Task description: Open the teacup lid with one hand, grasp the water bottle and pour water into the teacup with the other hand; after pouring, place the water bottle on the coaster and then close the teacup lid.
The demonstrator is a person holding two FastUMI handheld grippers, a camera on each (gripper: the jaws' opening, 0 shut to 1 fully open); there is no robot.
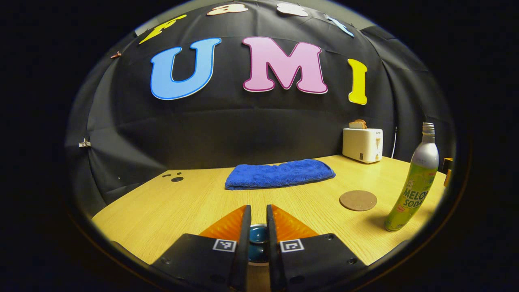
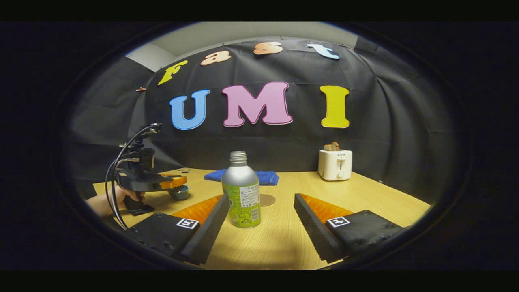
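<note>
My left gripper (image 1: 258,209) is shut on the round blue knob of the teacup lid (image 1: 258,235), low between its fingers. In the right gripper view, that left gripper (image 2: 174,181) hovers over the small blue teacup (image 2: 179,192) at the left, held by a hand (image 2: 101,204). The water bottle (image 2: 241,190), silver-topped with a green label and no cap, stands upright just ahead of my open right gripper (image 2: 261,198), nearer its left finger and touching neither. The bottle (image 1: 413,182) also stands at the right in the left gripper view. The round brown coaster (image 1: 358,200) lies flat beside it.
A folded blue towel (image 1: 279,173) lies toward the back of the wooden table (image 1: 162,207). A white toaster (image 1: 362,144) with bread in it stands at the back right corner. Cables loop off the left gripper (image 2: 117,170).
</note>
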